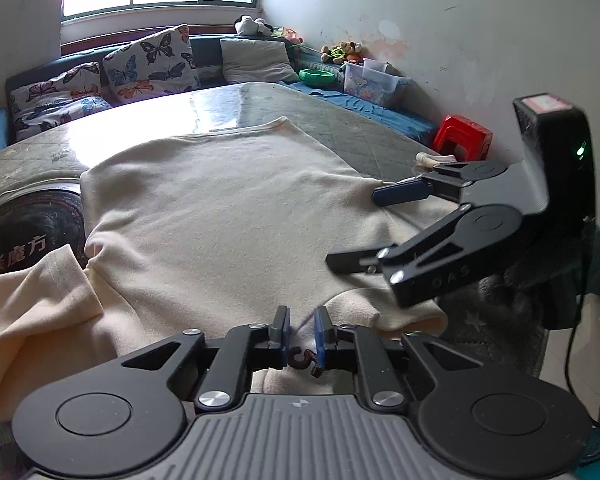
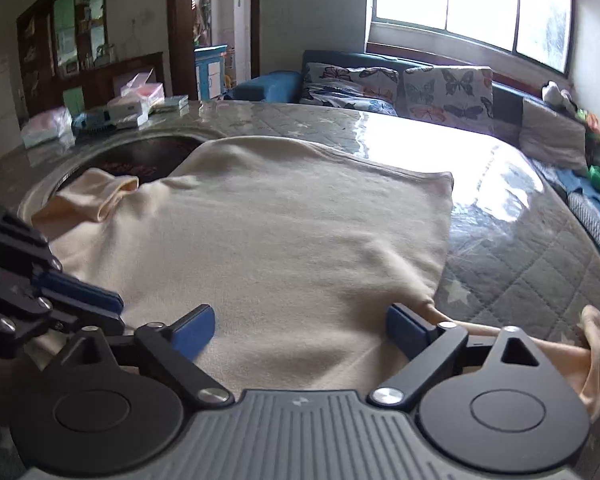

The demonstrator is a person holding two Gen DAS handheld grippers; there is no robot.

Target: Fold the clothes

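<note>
On the quilted table (image 2: 520, 248), under a glossy clear cover, a cream shirt (image 1: 220, 208) lies spread flat, its hem toward the far side and one short sleeve (image 1: 40, 292) bunched at the near left over a dark round inset (image 1: 28, 220). At its near edge the left gripper (image 1: 302, 328) has its jaws drawn narrow, with only a small gap, and a dark thread seems to run between the pads; whether cloth is pinched I cannot tell. The right gripper (image 2: 300, 330) stands wide open over the shirt's near right part, holding nothing. Butterfly cushions (image 2: 400, 84) line the sofa beyond, under the window (image 2: 472, 4).
</note>
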